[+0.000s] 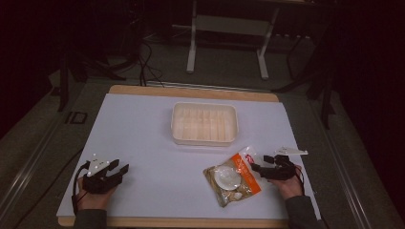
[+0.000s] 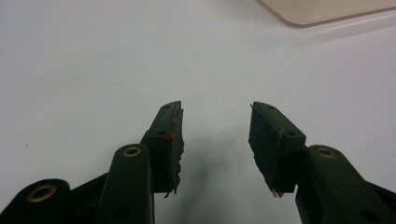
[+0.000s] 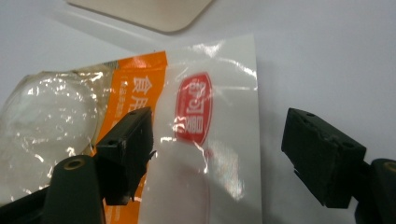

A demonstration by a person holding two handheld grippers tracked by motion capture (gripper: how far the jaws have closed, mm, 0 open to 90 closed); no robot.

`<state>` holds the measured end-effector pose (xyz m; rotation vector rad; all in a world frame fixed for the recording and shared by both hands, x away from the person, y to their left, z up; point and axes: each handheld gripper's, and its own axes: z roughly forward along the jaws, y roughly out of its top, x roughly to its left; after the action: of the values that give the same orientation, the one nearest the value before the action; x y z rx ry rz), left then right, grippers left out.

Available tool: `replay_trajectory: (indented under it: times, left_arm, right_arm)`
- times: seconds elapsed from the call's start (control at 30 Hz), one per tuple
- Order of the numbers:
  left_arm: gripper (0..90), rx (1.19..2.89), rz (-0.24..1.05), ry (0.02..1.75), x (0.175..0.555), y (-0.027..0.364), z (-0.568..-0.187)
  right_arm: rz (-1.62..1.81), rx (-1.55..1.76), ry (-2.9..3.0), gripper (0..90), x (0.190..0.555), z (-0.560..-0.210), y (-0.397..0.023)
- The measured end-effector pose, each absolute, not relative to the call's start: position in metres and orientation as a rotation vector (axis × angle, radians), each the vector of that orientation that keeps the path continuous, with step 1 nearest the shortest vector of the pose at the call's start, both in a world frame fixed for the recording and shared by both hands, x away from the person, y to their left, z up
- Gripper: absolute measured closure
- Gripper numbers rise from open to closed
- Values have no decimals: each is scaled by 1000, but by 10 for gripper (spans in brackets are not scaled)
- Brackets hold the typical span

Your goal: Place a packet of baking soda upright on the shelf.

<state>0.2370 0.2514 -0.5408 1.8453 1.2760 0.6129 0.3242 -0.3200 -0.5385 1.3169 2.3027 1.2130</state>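
I see my right gripper at the near right of the white surface, its jaws spread wide with nothing clamped. In the right gripper view the clear plastic snack bag with an orange band and red label lies flat beneath and between the jaws; the pads do not press on it. From the high view that bag rests on the surface just left of the right gripper, its white sealed end nearest the jaws. My left gripper sits at the near left, well apart from the bag, jaws open over bare surface. A cream rectangular plastic tray stands farther back at the middle, apart from the bag.
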Motion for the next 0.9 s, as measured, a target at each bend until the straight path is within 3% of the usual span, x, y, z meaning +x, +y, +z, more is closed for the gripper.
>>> replay_trajectory:
  times: [0.9]
  left_arm:
    - [536, 1864, 621, 1253, 236, 248, -540]
  right_arm:
    - [1265, 1346, 2423, 291, 344, -546, -313]
